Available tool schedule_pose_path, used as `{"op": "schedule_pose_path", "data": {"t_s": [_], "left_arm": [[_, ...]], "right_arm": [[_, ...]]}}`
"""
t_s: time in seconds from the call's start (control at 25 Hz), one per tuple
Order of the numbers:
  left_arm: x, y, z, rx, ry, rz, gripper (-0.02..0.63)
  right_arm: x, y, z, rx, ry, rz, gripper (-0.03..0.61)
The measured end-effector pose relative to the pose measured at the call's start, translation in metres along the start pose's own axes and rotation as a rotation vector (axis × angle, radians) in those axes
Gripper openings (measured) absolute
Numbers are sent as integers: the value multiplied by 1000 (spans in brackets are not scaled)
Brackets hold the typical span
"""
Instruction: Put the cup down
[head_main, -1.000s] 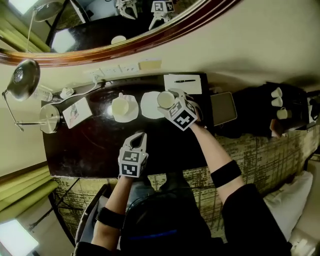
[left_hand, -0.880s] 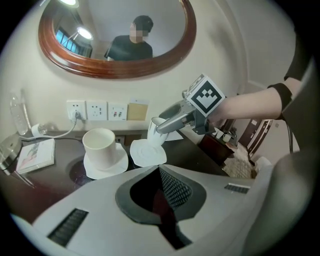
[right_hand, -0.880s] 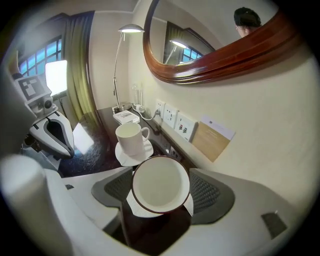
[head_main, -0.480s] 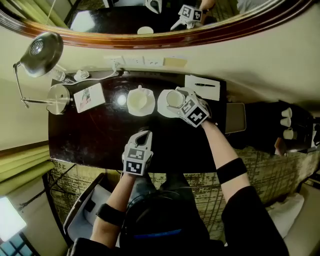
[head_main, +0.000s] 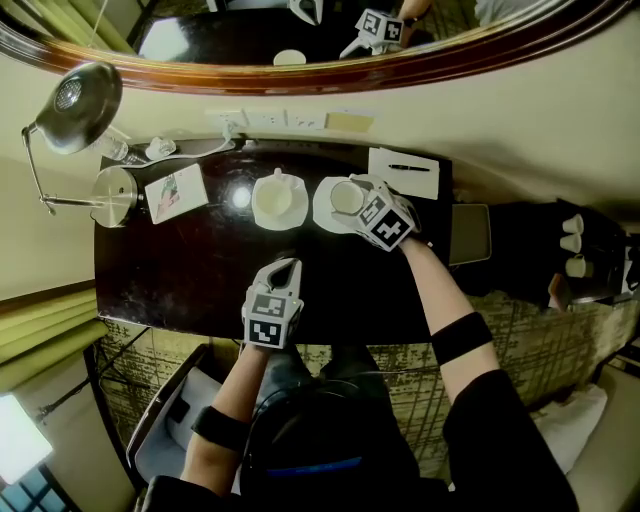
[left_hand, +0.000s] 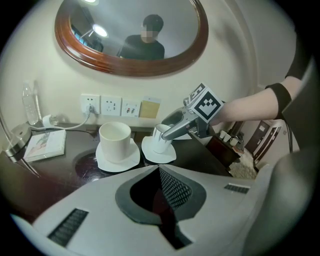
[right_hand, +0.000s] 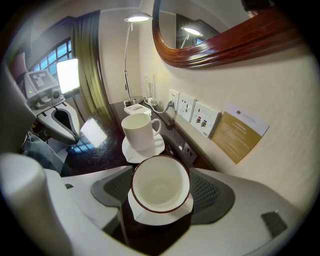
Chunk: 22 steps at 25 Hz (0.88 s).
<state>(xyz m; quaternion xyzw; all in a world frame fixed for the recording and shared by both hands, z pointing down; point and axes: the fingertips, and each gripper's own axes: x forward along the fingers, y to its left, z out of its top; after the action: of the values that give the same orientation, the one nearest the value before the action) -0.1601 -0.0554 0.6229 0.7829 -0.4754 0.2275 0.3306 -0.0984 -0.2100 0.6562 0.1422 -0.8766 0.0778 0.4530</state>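
My right gripper (head_main: 352, 198) has its jaws set wide around the cup (right_hand: 161, 187), one pad against each side of it. The cup is white with a brown rim, upright and empty, and it stands on its saucer (right_hand: 150, 214) at the far side of the dark desk (head_main: 170, 270), below the wall sockets (right_hand: 186, 106). Just beside it, on the lamp (head_main: 68, 95) side, a second white cup (right_hand: 137, 131) sits on its own saucer (right_hand: 131, 154). A notepad (head_main: 403, 172) lies on the other side. My left gripper (head_main: 284, 265) is closed with nothing in it, near the desk's front edge, well apart from both cups.
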Motion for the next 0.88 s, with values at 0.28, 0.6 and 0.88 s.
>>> {"op": "schedule_pose_path", "data": {"t_s": [0.28, 0.6, 0.88], "left_arm": [[-1, -6, 2, 3, -6, 0, 1], [-17, -11, 13, 17, -30, 27, 1], [-46, -11, 35, 16, -92, 83, 1]], "right_arm": [[0, 2, -7, 28, 14, -9, 417], [-27, 4, 4, 31, -29, -26, 420], [-84, 15, 27, 111, -144, -72, 347]]}}
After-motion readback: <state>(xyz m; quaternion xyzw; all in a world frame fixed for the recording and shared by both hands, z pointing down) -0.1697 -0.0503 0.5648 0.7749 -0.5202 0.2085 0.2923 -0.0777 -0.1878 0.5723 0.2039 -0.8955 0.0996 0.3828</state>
